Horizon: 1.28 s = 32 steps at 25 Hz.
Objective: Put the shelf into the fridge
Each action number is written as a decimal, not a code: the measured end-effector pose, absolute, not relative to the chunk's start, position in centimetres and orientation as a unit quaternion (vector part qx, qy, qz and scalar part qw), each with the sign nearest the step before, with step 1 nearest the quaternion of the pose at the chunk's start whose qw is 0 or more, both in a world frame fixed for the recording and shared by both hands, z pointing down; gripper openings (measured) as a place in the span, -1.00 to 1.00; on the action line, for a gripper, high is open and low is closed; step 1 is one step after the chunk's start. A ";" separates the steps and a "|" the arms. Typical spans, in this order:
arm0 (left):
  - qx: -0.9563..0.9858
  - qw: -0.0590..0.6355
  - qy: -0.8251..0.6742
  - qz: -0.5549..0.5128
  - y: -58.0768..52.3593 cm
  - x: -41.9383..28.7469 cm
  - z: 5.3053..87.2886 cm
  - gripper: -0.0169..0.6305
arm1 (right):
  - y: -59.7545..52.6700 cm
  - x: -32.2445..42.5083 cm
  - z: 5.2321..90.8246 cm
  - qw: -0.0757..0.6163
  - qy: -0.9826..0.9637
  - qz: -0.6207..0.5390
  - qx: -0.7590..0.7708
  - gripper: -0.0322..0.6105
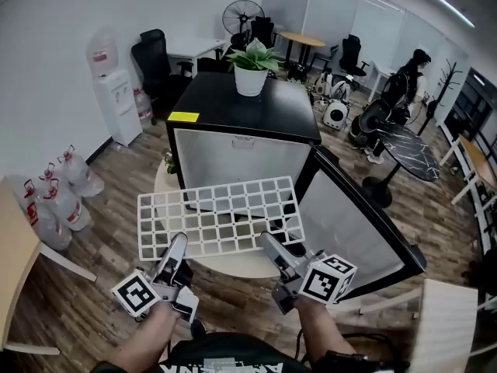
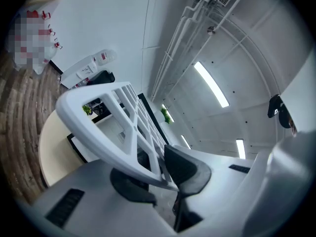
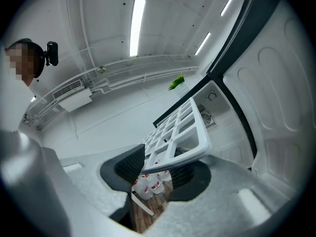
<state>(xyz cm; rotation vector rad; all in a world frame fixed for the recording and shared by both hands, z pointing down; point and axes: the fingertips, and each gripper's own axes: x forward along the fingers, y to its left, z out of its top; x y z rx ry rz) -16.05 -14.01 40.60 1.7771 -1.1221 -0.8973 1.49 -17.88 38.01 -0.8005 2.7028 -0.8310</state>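
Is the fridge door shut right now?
No, the fridge door stands wide open at the right, and the white shelf is held out in front of the fridge.

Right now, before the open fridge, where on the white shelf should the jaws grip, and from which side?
Grip the shelf by its near edge rail, from the person's side, one gripper toward each end, as the left gripper and right gripper do. It is flat, wide and about level, its far edge facing the fridge.

One shelf [image 1: 221, 217], one fridge [image 1: 233, 103], two tongs [image 1: 178, 241] [image 1: 271, 244]
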 end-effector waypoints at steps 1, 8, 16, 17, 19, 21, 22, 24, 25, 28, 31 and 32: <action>0.709 0.419 -0.442 -0.354 -14.5 -16.4 40.7 -0.73 | -18.1 1.2 38.1 0.103 0.913 -0.282 -0.277 -0.47; 0.732 0.440 -0.405 -0.327 -17.4 -17.0 41.4 -0.73 | -19.3 0.9 38.9 0.119 0.894 -0.284 -0.325 -0.47; 0.779 0.413 -0.422 -0.211 -20.1 -19.3 43.9 -0.74 | -19.8 0.5 40.9 0.142 0.863 -0.303 -0.378 -0.47; 0.784 0.415 -0.411 -0.211 -20.2 -19.2 43.8 -0.74 | -19.7 0.5 41.0 0.145 0.860 -0.304 -0.384 -0.47; 0.795 0.415 -0.385 -0.218 -20.5 -18.8 43.4 -0.74 | -19.4 0.5 41.3 0.151 0.852 -0.306 -0.397 -0.47; 0.800 0.420 -0.368 -0.220 -20.8 -18.4 43.2 -0.74 | -19.2 1.1 41.9 0.147 0.837 -0.317 -0.421 -0.47; 0.802 0.423 -0.360 -0.222 -20.9 -18.1 43.1 -0.74 | -19.2 1.6 42.4 0.141 0.828 -0.324 -0.436 -0.47; 0.808 0.425 -0.334 -0.236 -21.3 -17.0 42.5 -0.74 | -19.3 2.5 42.8 0.136 0.819 -0.330 -0.449 -0.47; 0.808 0.427 -0.328 -0.238 -21.6 -16.5 42.5 -0.74 | -19.6 2.8 43.0 0.135 0.818 -0.331 -0.451 -0.47; 0.805 0.437 -0.327 -0.233 -22.8 -15.8 43.1 -0.74 | -20.9 2.6 42.6 0.142 0.833 -0.322 -0.427 -0.47; 0.799 0.447 -0.328 -0.230 -24.1 -15.3 43.7 -0.74 | -22.2 3.8 43.5 0.117 0.822 -0.328 -0.450 -0.47; 0.798 0.451 -0.329 -0.229 -24.4 -15.3 44.1 -0.74 | -22.5 3.9 43.9 0.112 0.820 -0.330 -0.454 -0.47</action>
